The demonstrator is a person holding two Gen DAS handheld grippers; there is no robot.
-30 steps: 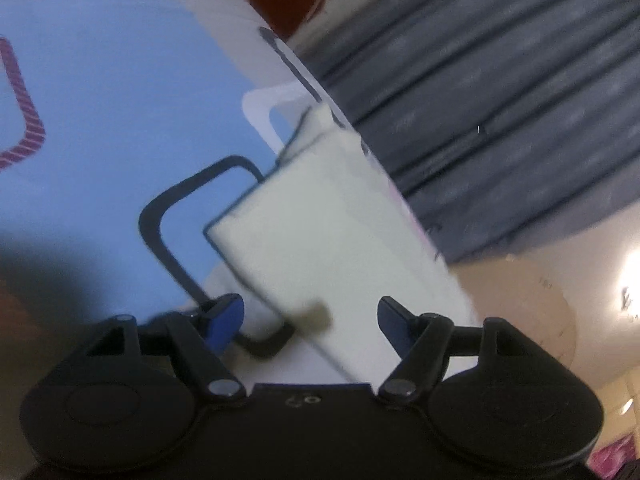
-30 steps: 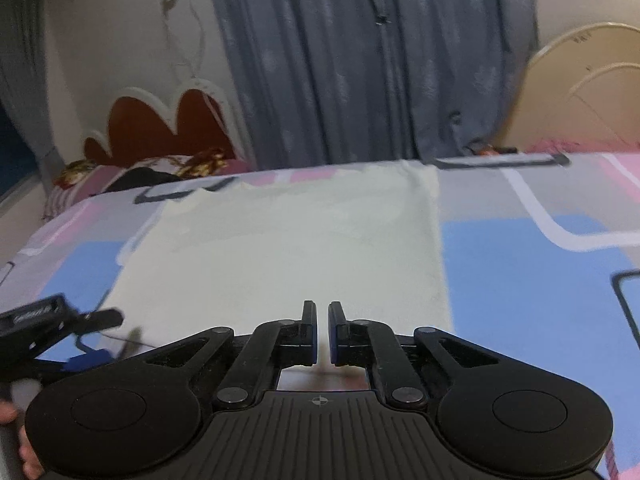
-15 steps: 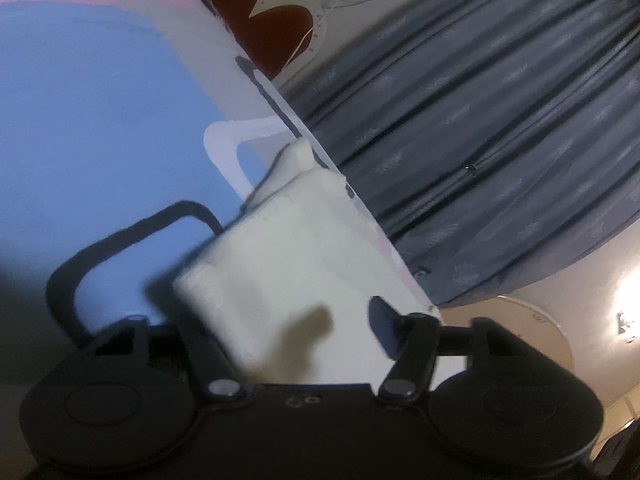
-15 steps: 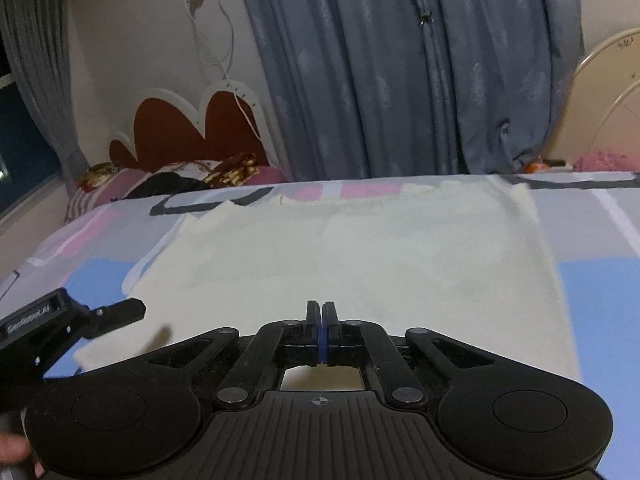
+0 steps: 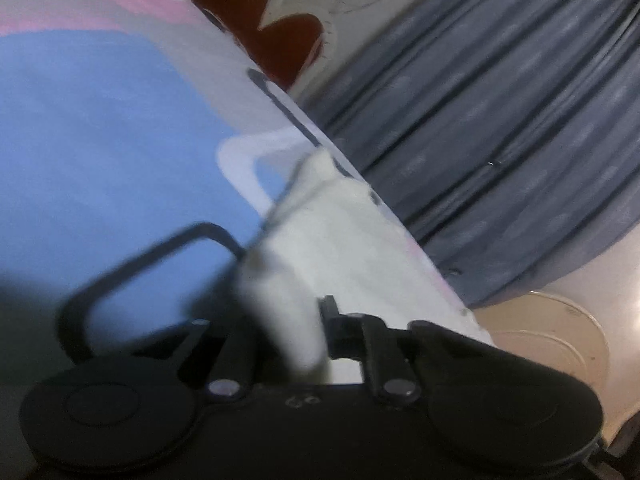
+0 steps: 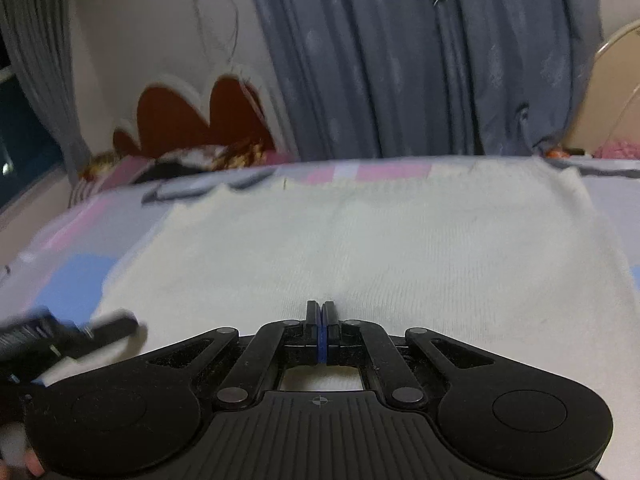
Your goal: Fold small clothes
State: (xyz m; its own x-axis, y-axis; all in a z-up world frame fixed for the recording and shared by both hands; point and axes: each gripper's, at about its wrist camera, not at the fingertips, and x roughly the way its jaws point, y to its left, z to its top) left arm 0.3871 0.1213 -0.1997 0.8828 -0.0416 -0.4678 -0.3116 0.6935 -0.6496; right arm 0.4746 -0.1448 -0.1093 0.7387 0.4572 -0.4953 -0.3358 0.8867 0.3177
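Observation:
A cream white garment (image 6: 360, 248) lies spread on the patterned bed sheet (image 6: 72, 288). My right gripper (image 6: 322, 312) is shut at the garment's near edge; whether cloth is pinched between the pads is not visible. My left gripper (image 5: 290, 320) is shut on the garment's near left corner (image 5: 280, 312), which bunches up between the fingers. The rest of the garment (image 5: 352, 248) stretches away toward the bed's far edge. The left gripper also shows at the lower left of the right wrist view (image 6: 104, 328).
The bed sheet (image 5: 100, 128) has blue, pink and grey blocks with dark outlines. A red scalloped headboard (image 6: 192, 120) and pillows stand at the far left. Grey-blue curtains (image 6: 400, 60) hang behind the bed. A cream round object (image 5: 552, 340) stands at the right.
My left gripper has closed from open onto the garment's corner and lifted it. My right gripper has closed fully and moved in over the garment's near edge.

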